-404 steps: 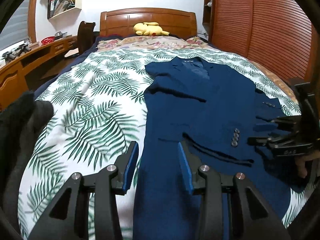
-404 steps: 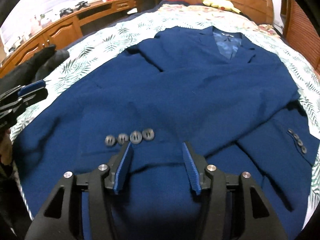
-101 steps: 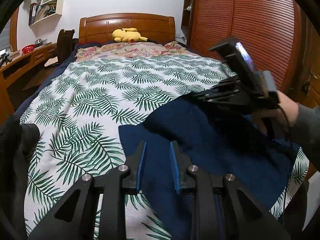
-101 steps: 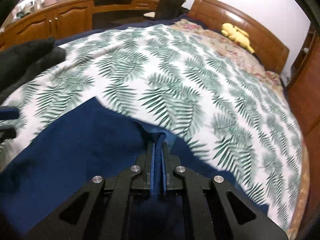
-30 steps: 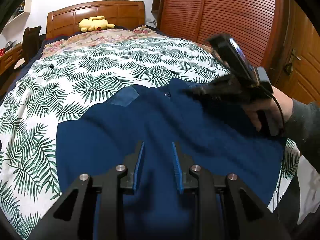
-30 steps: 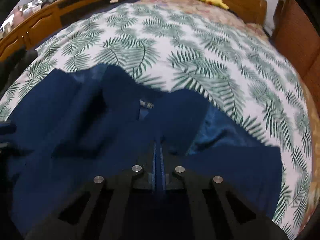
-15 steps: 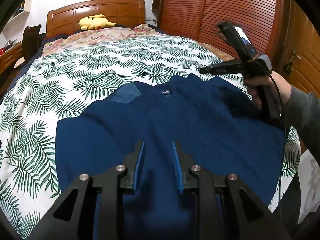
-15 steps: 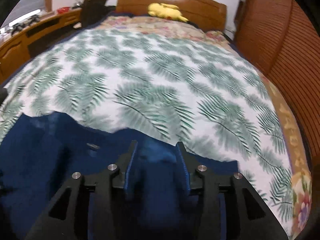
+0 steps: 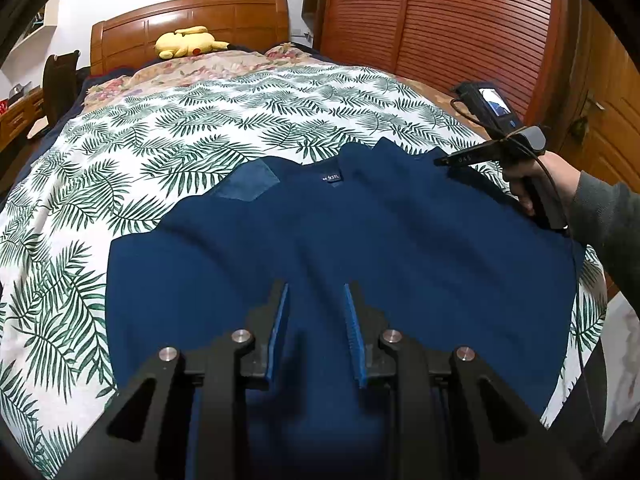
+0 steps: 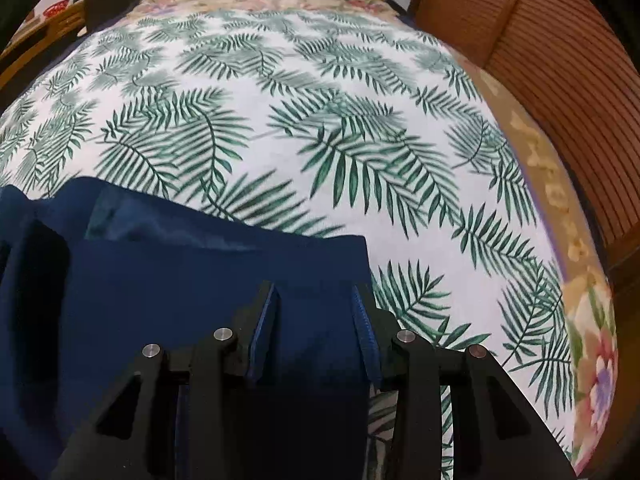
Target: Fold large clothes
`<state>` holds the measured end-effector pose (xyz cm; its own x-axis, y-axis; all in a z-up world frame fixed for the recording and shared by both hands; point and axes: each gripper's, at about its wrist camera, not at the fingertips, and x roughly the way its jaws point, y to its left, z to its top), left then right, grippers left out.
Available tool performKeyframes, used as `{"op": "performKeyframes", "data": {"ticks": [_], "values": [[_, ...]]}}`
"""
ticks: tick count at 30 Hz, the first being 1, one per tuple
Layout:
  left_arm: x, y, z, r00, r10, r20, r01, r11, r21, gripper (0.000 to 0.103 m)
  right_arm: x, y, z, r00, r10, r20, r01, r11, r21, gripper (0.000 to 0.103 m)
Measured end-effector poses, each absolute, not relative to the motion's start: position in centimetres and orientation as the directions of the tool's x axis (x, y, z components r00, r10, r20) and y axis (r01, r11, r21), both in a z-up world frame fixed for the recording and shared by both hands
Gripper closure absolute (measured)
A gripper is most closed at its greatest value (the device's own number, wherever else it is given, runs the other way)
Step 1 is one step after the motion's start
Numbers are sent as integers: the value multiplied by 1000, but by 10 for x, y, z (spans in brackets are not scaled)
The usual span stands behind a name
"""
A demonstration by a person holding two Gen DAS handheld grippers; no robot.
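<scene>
Jacket (image 9: pixel 340 248) lies folded in half near the foot of the bed (image 9: pixel 224 120), one fold done.
Left tongs (image 9: pixel 316 316) and right tongs (image 10: pixel 316 332) both gape, holding nothing; a narrower fold likely remains.

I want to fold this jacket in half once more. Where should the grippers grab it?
Probably the two far corners of the navy jacket: right gripper at the corner just ahead, left gripper at the far-left corner. Those edges lie flat and exposed on the bedspread, reachable from the near side.
</scene>
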<state>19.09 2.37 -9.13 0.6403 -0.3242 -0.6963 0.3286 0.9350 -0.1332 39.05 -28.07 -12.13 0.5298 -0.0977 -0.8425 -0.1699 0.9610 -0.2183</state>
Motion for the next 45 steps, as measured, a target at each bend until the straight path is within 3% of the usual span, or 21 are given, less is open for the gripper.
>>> {"op": "performKeyframes", "data": {"ticks": [8, 9, 10, 13, 17, 27, 29, 30, 31, 33, 41, 45], "values": [[191, 24, -92, 639, -325, -697, 330, 935, -133, 77, 395, -284, -127, 510, -107, -853, -180, 957, -228, 55], [190, 23, -92, 639, -325, -697, 330, 934, -133, 77, 395, -284, -128, 500, -73, -863, -204, 958, -199, 68], [190, 23, -92, 640, -324, -697, 330, 935, -132, 77, 395, -281, -132, 482, -53, -875, -244, 950, -193, 103], [190, 23, -92, 640, -323, -697, 330, 935, -130, 77, 390, -275, -134, 521, -110, -847, -276, 917, -289, 103], [189, 24, -94, 638, -319, -701, 327, 936, -128, 77, 398, -306, -115, 605, -210, -768, -91, 940, -329, 103], [189, 20, -94, 647, -294, -704, 325, 941, -93, 77, 342, -330, -73, 666, -6, -746, -152, 978, -144, 103], [184, 21, -91, 657, -288, -697, 321, 943, -87, 77, 322, -324, -70, 661, 38, -750, -192, 974, -119, 97], [181, 20, -89, 661, -286, -694, 320, 944, -84, 77, 307, -320, -70, 653, 69, -754, -222, 970, -104, 84], [176, 20, -85, 670, -286, -684, 322, 944, -80, 77, 296, -319, -70, 649, 91, -755, -242, 966, -92, 65], [167, 20, -79, 680, -287, -675, 322, 944, -78, 77, 266, -313, -70, 643, 143, -753, -291, 955, -66, 47], [113, 37, -64, 720, -248, -649, 239, 965, -104, 69, 182, -304, -91, 574, 257, -778, -428, 904, -17, 46], [86, 55, -73, 713, -195, -674, 153, 981, -121, 68, 159, -304, -92, 607, 292, -739, -426, 905, 8, 46]]}}
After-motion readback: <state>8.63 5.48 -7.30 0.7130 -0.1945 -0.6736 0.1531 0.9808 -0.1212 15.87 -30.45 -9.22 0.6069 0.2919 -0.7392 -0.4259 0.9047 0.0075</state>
